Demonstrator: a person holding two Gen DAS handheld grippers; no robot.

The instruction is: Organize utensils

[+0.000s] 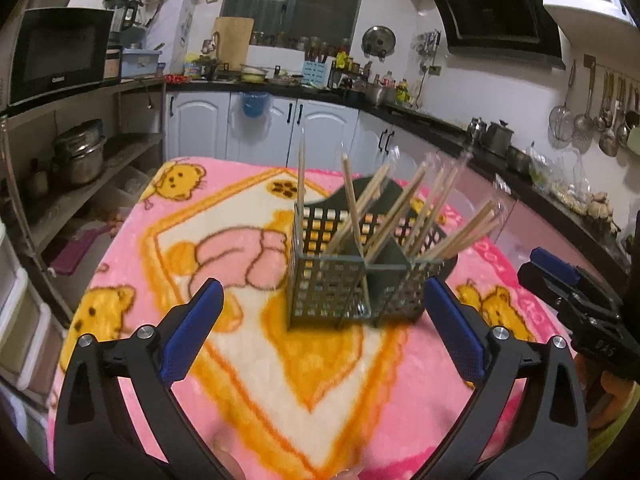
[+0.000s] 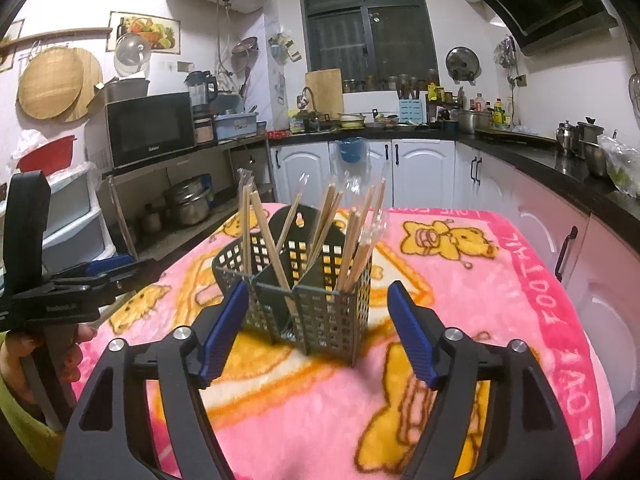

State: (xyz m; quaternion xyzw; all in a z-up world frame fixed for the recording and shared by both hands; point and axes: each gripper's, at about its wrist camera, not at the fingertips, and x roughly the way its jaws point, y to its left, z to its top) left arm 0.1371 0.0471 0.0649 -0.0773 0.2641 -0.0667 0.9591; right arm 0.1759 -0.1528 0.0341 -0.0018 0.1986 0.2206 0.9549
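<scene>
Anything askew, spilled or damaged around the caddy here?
Nothing stands out. The grey caddy stands upright on the pink blanket, chopsticks leaning inside its compartments, none lying on the blanket.

Upright grey caddy [image 2: 316, 300] holds leaning wooden chopsticks [image 2: 356, 248]

You see: grey perforated caddy [image 2: 320, 312], tan chopsticks [image 2: 264, 236], pink blanket [image 2: 460, 312] with yellow bear pattern, blue tool pads [image 2: 412, 340].
</scene>
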